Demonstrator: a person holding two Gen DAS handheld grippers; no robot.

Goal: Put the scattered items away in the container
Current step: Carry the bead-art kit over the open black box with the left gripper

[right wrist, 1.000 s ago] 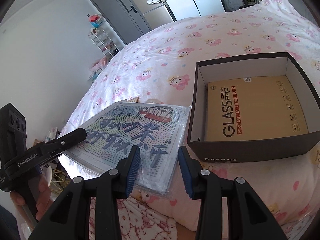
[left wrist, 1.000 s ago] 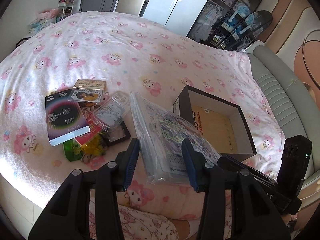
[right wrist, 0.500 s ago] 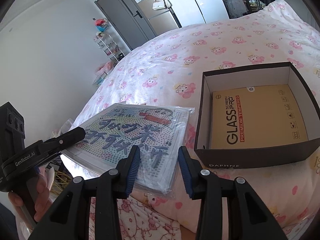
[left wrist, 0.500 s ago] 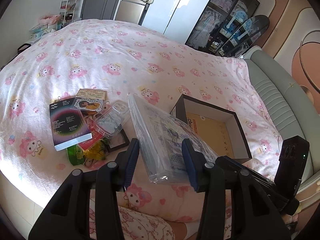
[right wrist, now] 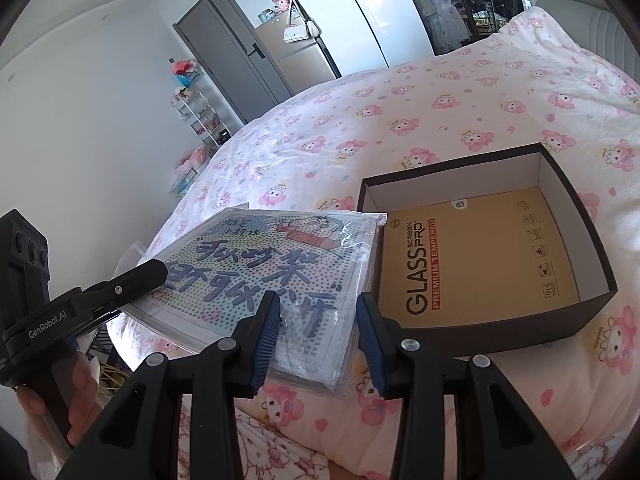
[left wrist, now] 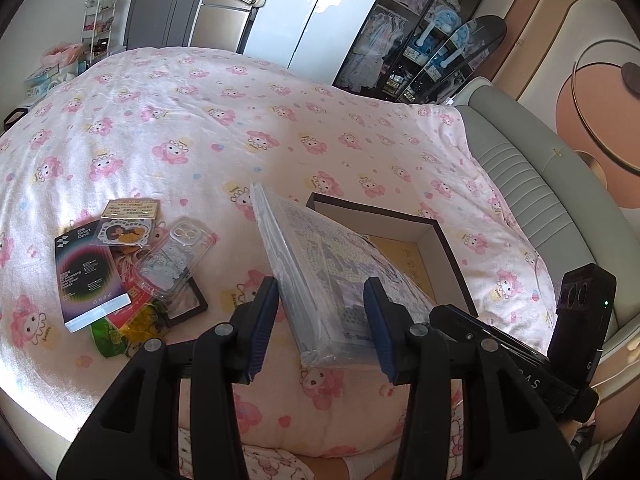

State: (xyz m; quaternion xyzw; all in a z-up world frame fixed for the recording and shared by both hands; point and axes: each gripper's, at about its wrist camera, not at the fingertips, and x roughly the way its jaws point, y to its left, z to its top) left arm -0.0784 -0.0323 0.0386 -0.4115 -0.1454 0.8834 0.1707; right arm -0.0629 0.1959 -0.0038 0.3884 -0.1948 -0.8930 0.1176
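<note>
Two grippers share one load. In the left wrist view, the left gripper (left wrist: 320, 324) has its blue pads pinching the near edge of a flat plastic-wrapped kit (left wrist: 320, 272), which tilts up off the pink bedspread (left wrist: 200, 128) towards the dark box (left wrist: 448, 248). A pile of scattered items (left wrist: 128, 264) waits at left, including a black booklet (left wrist: 88, 276) marked "Smart Devil" and a clear phone case (left wrist: 176, 256), so most of the tidying looks undone.

In the right wrist view, the right gripper (right wrist: 318, 332) clamps the kit's other edge, the kit's corner just over the box rim (right wrist: 440, 332). Inside lies only a tan pack (right wrist: 480, 256) reading "GLASS SCREEN PRO PREMIUM TEMPERED". The opposite tool reads "GenRobot.AI".
</note>
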